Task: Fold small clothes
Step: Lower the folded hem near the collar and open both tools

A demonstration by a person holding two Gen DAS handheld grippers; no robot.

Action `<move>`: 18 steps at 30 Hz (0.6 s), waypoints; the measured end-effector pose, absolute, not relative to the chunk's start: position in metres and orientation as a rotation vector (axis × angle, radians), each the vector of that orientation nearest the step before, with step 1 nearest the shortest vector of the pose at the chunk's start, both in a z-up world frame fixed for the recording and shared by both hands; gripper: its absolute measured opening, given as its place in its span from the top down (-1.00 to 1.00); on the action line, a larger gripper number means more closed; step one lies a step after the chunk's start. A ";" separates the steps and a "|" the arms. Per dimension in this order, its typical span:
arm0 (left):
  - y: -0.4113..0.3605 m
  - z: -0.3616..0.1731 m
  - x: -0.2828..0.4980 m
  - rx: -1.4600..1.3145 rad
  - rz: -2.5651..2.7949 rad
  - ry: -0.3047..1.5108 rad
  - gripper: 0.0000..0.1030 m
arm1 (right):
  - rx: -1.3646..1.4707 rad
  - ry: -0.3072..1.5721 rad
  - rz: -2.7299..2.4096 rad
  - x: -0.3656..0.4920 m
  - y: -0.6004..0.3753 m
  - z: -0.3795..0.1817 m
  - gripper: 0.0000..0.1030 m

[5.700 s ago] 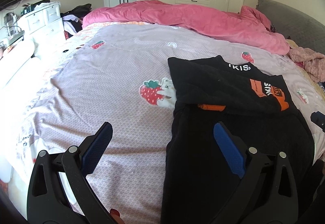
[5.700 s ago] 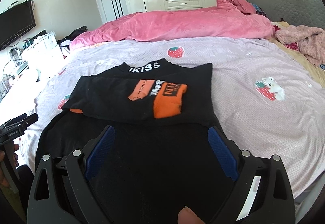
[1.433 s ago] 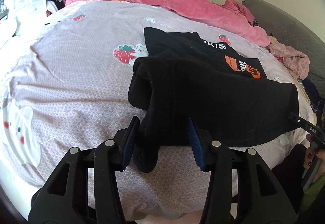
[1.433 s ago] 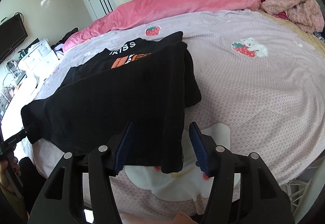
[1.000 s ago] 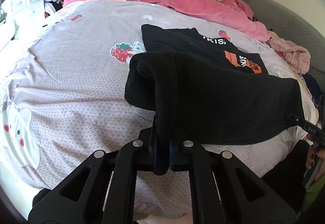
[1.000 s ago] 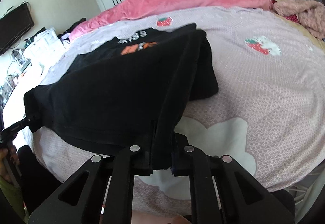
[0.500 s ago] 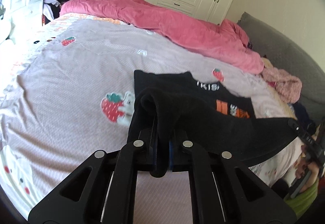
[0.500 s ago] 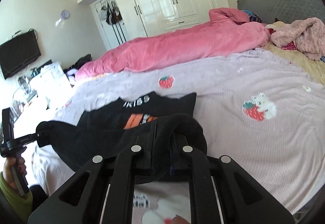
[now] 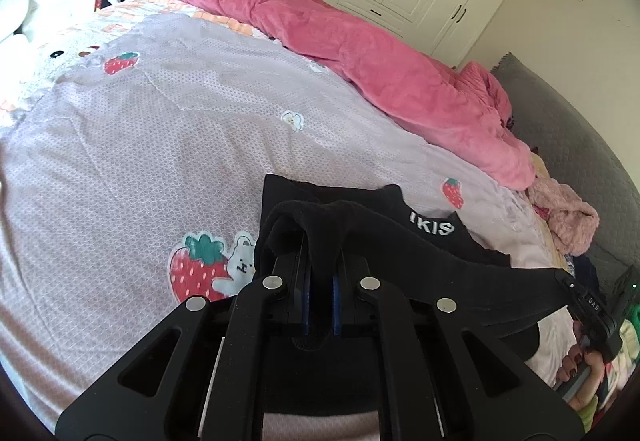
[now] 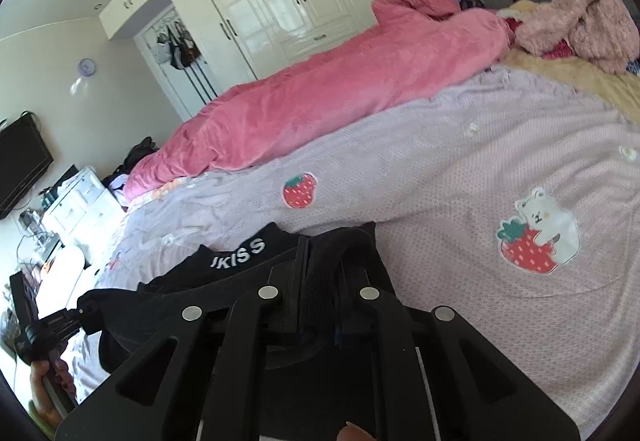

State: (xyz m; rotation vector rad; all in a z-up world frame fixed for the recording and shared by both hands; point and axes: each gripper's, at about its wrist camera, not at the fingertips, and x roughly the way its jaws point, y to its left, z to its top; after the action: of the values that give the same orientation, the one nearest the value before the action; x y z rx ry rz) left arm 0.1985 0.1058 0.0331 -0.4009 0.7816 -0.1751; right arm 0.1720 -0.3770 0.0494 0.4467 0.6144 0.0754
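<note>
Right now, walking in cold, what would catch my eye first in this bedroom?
Probably the black garment with white lettering, stretched above the near edge of the bed between the left gripper and right gripper, both jaws pinched on its fabric. Behind it, a bright pink duvet lies heaped along the far side of the strawberry-print bedspread.

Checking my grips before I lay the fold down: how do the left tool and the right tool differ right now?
The left tool pinches the black top at the lifted hem's left corner; the right tool pinches the opposite corner. Blue pads show on the left tool; on the right tool, cloth mostly hides them. Shared: both are shut on the hem, holding it raised and stretched between them above the lilac bedspread.
</note>
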 end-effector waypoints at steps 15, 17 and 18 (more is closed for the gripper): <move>0.100 0.021 0.190 -0.271 -0.120 0.744 0.42 | 0.411 0.679 -0.009 0.180 -0.375 0.003 -0.02; 0.098 0.028 0.187 -0.229 -0.115 0.727 0.32 | 0.390 0.652 -0.013 0.175 -0.374 0.009 -0.02; 0.096 0.031 0.185 -0.209 -0.113 0.720 0.24 | 0.371 0.639 -0.019 0.173 -0.373 0.012 -0.04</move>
State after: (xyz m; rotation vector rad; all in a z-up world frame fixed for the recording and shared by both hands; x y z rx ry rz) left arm 0.1847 0.0959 0.0308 -0.2090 0.7196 -0.1128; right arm 0.1728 -0.3731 0.0121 0.3709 0.6389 -0.0190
